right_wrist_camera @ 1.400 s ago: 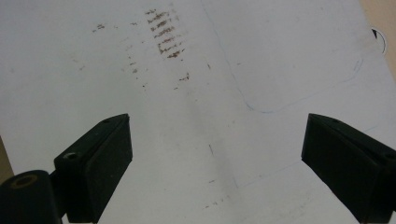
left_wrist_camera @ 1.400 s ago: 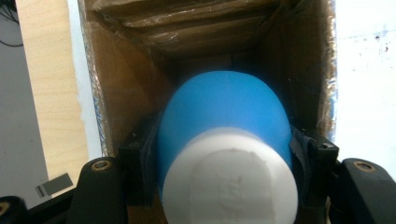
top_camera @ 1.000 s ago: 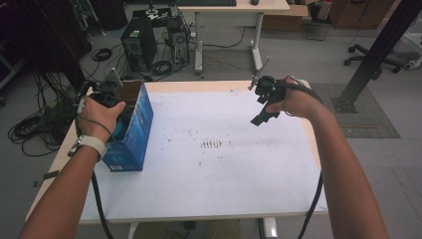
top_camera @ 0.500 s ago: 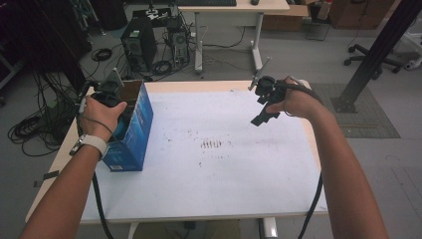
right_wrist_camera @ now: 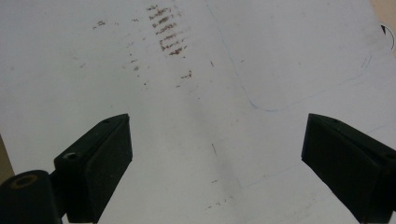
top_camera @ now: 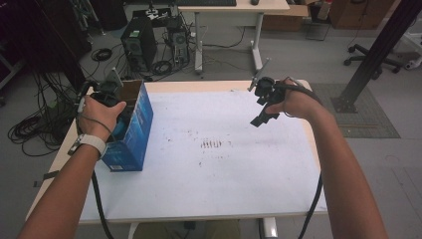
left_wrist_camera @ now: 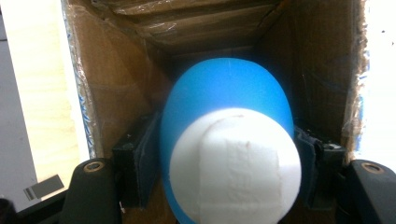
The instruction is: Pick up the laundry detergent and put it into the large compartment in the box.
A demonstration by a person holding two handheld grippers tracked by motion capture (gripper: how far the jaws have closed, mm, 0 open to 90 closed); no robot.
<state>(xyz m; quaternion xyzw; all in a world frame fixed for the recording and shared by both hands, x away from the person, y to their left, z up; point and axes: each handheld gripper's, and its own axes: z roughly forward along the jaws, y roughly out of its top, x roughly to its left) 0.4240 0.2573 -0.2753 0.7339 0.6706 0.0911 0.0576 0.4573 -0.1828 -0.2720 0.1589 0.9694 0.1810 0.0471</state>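
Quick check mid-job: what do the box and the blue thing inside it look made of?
Box: corrugated cardboard, matt brown inside with frayed edges; glossy blue print outside. Blue object: smooth, rounded, probably plastic, with a white papery patch on its near end; the exact material is unclear.

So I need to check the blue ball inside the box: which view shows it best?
The left gripper view: the ball sits close up between the left tool's pads, inside the box. The high view gives just a blue glimpse under the hand; the right gripper view faces the table.
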